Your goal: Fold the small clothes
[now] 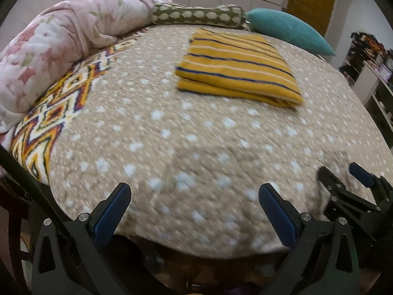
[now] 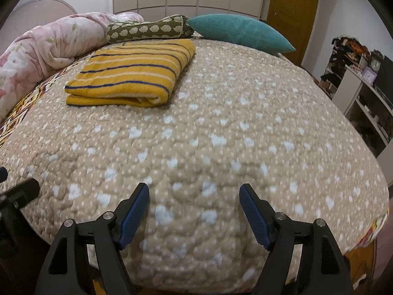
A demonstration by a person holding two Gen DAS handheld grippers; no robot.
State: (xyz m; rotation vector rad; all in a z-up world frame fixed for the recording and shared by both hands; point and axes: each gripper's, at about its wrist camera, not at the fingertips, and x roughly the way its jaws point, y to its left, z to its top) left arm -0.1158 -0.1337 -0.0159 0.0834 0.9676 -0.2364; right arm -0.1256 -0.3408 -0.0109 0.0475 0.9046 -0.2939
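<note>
A bed fills both views, spread with a beige quilt [image 2: 221, 132] dotted white. At its far side lie a pink blanket [image 1: 49, 46], a green bolster [image 2: 147, 28] and a teal pillow [image 2: 238, 32]. The folded yellow striped cloth [image 2: 130, 73] rests flat on the quilt near the bolster, well apart from both tongs. The left gripper [image 1: 194, 204] and right gripper [image 2: 194, 201] hover over the near edge, jaws spread wide, holding nothing.

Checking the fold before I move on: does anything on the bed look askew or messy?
Nothing stands out. The yellow striped garment lies folded in a neat rectangle on the beige quilt, edges roughly aligned. Only the pink comforter is bunched by the pillows.
</note>
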